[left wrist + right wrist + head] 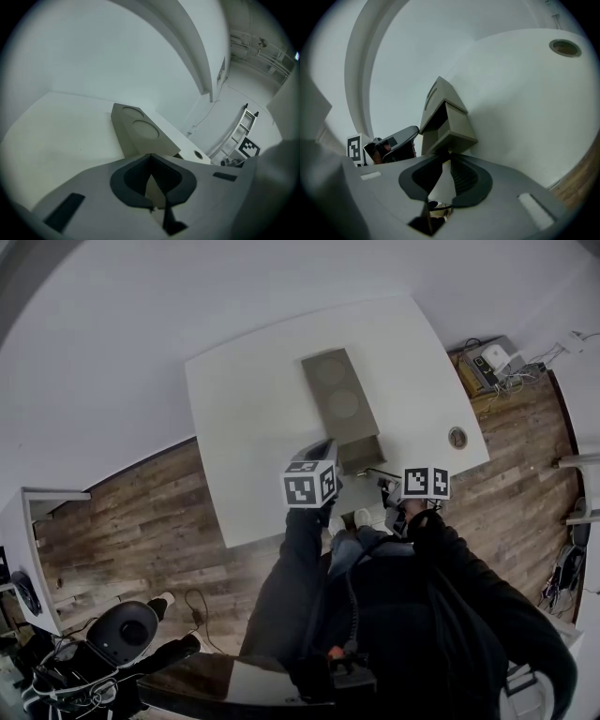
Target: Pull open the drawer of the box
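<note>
1. Standing lengthwise on the white worktop: one long grey-beige box, with two round recesses in its top face.
2. Drawer: at the box's near end, pulled part-way out. Seen from the right gripper view, it juts from a dark opening in the box.
3. Left tongs: just left of the drawer, at the box's near left corner. The left gripper view shows the tips meeting, with nothing seen between them and only pale surface in the gap behind.
4. Right tongs: near and right of the drawer. The right gripper view has the tips together just below the drawer's front edge. Whether they pinch any part of it cannot be made out.
5. Marker cubes: one on each gripper, toward the worktop's near edge.
6. Cable hole: round, in the worktop's right side, well apart from the box.
7. Dark sleeves: behind both grippers.
8. Wood-plank floor: around the worktop.
</note>
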A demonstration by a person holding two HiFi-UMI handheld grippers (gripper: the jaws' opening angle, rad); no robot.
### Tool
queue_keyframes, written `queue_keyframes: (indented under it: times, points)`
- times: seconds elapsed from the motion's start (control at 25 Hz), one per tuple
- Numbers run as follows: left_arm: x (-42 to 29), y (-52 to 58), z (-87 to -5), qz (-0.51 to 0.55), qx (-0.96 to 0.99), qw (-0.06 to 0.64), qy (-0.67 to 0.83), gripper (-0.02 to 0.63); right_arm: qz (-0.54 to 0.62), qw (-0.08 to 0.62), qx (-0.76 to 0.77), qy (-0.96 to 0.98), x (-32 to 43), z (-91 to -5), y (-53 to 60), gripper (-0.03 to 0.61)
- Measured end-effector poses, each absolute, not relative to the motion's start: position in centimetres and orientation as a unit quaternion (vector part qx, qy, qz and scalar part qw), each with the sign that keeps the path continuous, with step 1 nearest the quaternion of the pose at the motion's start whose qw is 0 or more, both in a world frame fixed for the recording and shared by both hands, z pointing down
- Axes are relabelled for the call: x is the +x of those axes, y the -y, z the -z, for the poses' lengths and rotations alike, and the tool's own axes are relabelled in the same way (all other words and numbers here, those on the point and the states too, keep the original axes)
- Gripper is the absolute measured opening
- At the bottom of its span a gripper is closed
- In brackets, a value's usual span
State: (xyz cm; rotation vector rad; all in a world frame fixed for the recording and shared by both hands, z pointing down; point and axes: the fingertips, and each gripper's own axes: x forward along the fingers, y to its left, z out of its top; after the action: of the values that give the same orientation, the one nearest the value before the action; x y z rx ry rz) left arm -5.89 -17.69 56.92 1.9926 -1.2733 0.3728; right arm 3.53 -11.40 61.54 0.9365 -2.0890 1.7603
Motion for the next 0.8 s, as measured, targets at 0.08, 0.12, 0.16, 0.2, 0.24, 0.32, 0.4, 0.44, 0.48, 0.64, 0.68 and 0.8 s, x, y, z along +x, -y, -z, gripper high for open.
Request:
queue_keyframes:
  times: [0.08,0.12,0.16,0.2,0.24,0.32,0.4,0.44,0.48,0.64,0.68,0.8]
  points:
    - [-5.9,17.7,-56.9,-0.144,0.774,0.365,0.497,0.0,-0.605,0.127,0.321,0.718,3.6,-61.5,11.3,0.055]
    - [-5.8,17.7,-56.8,-0.144,0.774,0.365,0.497,0.001,-0.605,0.127,0.32,0.718,3.7,-61.5,11.2,0.055]
    - [-5.7,17.7,-56.8,-0.143,0.774,0.365,0.497,0.0,-0.605,0.127,0.32,0.718,3.7,-61.5,11.2,0.055]
    - [-5.7,17.7,-56.8,-0.143,0.774,0.366,0.497,0.0,-0.605,0.127,0.32,0.718,3.8,-61.5,11.2,0.055]
    - [-5.7,17.9,-56.9,-0.143,0.774,0.366,0.497,0.001,-0.605,0.128,0.321,0.717,3.7,-61.5,11.4,0.055]
    - [-6.4,18.6,-57.1,-0.143,0.774,0.368,0.495,0.0,-0.607,0.13,0.323,0.714,3.1,-61.7,11.9,0.055]
    - [-7.6,19.3,-57.3,-0.142,0.774,0.371,0.493,0.0,-0.608,0.132,0.325,0.712,2.0,-61.8,12.6,0.055]
    - [-8.0,19.4,-57.4,-0.142,0.774,0.372,0.492,0.001,-0.608,0.132,0.326,0.712,1.6,-61.9,12.7,0.055]
    - [-8.0,19.4,-57.3,-0.142,0.774,0.371,0.492,0.002,-0.608,0.132,0.326,0.712,1.6,-61.8,12.7,0.055]
    - [-6.8,18.5,-57.1,-0.143,0.774,0.367,0.495,0.002,-0.608,0.131,0.321,0.715,2.8,-61.7,11.6,0.055]
    - [-6.5,18.3,-57.1,-0.144,0.774,0.367,0.496,0.001,-0.608,0.13,0.32,0.715,3.0,-61.7,11.4,0.055]
    - [-6.0,18.0,-57.0,-0.144,0.773,0.365,0.499,0.001,-0.61,0.13,0.318,0.715,3.6,-61.6,11.0,0.055]
